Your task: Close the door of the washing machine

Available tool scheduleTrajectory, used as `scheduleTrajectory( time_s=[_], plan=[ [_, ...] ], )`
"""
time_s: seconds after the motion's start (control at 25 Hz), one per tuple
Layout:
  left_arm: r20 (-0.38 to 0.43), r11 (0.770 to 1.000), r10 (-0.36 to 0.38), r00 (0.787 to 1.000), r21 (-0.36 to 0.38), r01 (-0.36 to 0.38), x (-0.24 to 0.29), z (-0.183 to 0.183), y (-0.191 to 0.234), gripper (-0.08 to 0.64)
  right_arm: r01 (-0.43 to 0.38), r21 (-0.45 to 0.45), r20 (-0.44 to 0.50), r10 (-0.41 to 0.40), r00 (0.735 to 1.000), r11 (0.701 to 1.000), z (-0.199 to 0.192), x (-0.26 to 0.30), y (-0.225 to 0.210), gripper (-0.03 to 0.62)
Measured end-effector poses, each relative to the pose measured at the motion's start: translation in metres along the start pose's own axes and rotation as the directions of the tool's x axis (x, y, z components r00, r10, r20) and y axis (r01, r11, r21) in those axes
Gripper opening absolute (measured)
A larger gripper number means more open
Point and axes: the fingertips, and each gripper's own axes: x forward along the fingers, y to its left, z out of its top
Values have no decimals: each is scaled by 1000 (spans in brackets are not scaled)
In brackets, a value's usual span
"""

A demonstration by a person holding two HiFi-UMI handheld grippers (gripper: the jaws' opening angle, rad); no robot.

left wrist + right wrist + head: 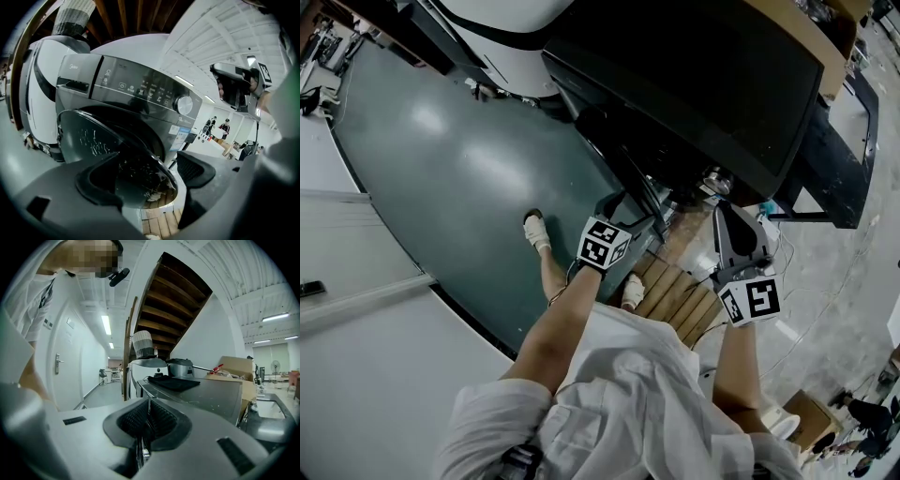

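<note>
The dark grey washing machine (694,84) fills the top of the head view. In the left gripper view its control panel (140,89) and knob face me. Its round door (89,136) hangs open, swung to the left, and shows edge-on in the head view (623,169). My left gripper (150,176) is open wide in front of the drum mouth, and the door's glass bowl shows between its pads. It reaches toward the door (626,216). My right gripper (146,423) is shut on nothing and looks level across the machine's top; it is held at the machine's right corner (724,192).
The machine stands on a wooden pallet (675,295), and the person's sandalled feet (536,228) are beside it. A white appliance (502,37) stands to its left. A black cloth (173,383), a pot (180,366) and a cardboard box (234,366) lie beyond the top.
</note>
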Motion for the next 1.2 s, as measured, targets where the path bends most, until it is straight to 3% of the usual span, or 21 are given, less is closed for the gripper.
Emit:
scheduleTrajectory(
  time_s=[0.64, 0.84, 0.96, 1.2],
  plan=[
    [-29, 997, -71, 997, 38, 72, 58, 33, -8, 377, 45, 13, -20, -45, 999, 999, -12, -1, -30, 32],
    [-50, 997, -51, 997, 63, 54, 65, 37, -4, 377, 48, 21, -22, -47, 999, 999, -15, 2, -39, 32],
    [-53, 999, -19, 998, 27, 21, 67, 36, -3, 373, 45, 31, -29, -44, 999, 999, -20, 3, -43, 32],
    [-97, 1000, 26, 995, -12, -27, 69, 37, 9, 296, 26, 27, -13, -26, 1000, 999, -20, 11, -51, 32]
  ],
)
